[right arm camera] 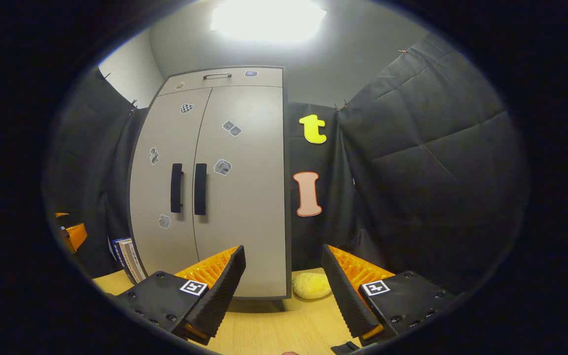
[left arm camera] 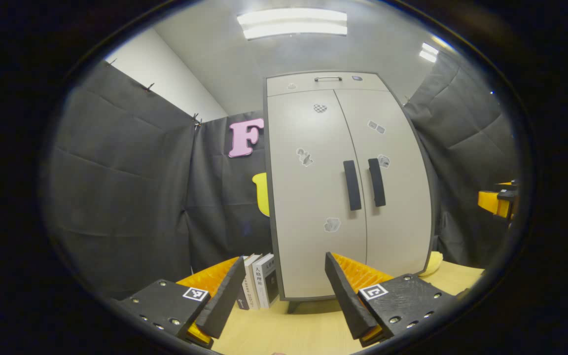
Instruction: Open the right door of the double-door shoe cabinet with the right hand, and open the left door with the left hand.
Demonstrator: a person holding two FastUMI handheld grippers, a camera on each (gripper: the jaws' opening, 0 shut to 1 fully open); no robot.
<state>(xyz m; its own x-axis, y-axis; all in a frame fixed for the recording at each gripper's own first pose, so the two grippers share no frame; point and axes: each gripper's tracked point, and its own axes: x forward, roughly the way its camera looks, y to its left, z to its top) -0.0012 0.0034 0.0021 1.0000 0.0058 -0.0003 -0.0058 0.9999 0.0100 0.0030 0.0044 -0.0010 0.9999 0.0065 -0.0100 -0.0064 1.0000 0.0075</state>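
A pale double-door shoe cabinet (left arm camera: 348, 187) stands upright on a light wooden worktop (left arm camera: 303, 330) inside a booth hung with black cloth, both its doors closed flush. In the left gripper view, the left door (left arm camera: 308, 197) and right door (left arm camera: 392, 187) meet at a central seam, each carrying a dark vertical handle, the left handle (left arm camera: 352, 185) and the right handle (left arm camera: 376, 182) set just beside one another. Small stickers dot both doors, and a narrow drawer with a metal pull (left arm camera: 328, 78) runs across the top. The left tool (left arm camera: 284, 291) hovers low before the cabinet with its fingers spread wide, grasping nothing and well apart from the handles. A few books (left arm camera: 260, 287) stand upright on the worktop against the cabinet's left side. In the right gripper view, the right tool (right arm camera: 284, 291) is likewise released, fingers parted and empty, aimed near the cabinet's lower right corner. A yellow sponge-like lump (right arm camera: 312, 286) lies on the worktop just beside that corner. The right tool also appears at the far right edge of the left gripper view.
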